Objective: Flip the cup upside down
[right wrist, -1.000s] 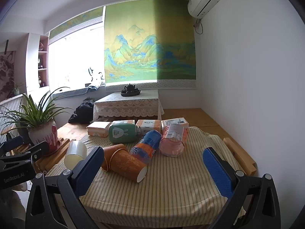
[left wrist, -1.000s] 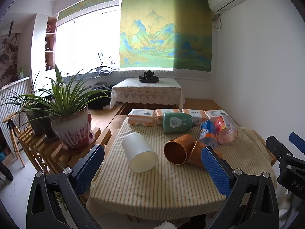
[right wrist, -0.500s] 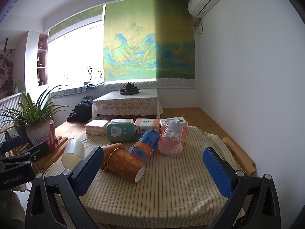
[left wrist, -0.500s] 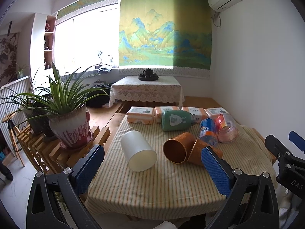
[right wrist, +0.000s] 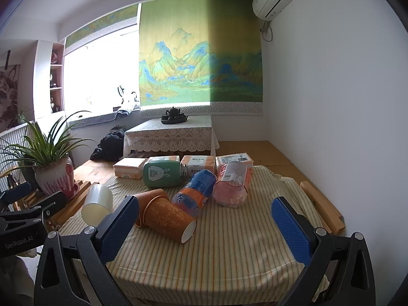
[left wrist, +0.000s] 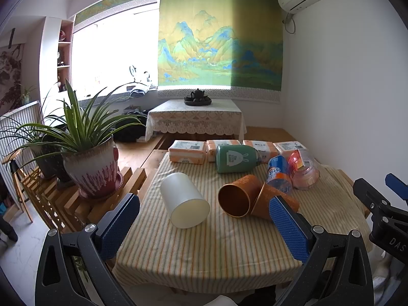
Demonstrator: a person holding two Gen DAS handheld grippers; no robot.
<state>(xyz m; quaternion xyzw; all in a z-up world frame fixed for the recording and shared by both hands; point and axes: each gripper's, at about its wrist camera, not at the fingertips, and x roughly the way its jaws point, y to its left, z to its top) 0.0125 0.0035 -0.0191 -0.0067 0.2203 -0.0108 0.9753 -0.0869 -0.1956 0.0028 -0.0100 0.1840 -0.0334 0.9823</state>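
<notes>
Several cups lie on their sides on the striped tablecloth (left wrist: 216, 250). A frosted white cup (left wrist: 184, 200) (right wrist: 97, 204) lies at the left, mouth toward me. Two orange paper cups (left wrist: 237, 195) (right wrist: 167, 218) lie touching in the middle. A green cup with a rabbit print (left wrist: 236, 158) (right wrist: 163, 173), a blue-orange cup (left wrist: 279, 172) (right wrist: 196, 195) and a pink clear cup (left wrist: 304, 169) (right wrist: 233, 183) lie farther back. My left gripper (left wrist: 204, 225) hangs open in front of the white cup, holding nothing. My right gripper (right wrist: 204, 225) is open too, near the table's front, empty.
Several tissue packs (left wrist: 187, 151) line the table's far edge. A potted plant (left wrist: 89, 163) stands on a wooden rack to the left. A wooden rail (right wrist: 322, 205) runs along the table's right side, with a white wall beyond. A lace-covered low table (left wrist: 195, 118) stands behind.
Both views have shifted slightly, with the table and cups sitting a little lower and closer in frame. Both grippers stay open; no cup has moved.
</notes>
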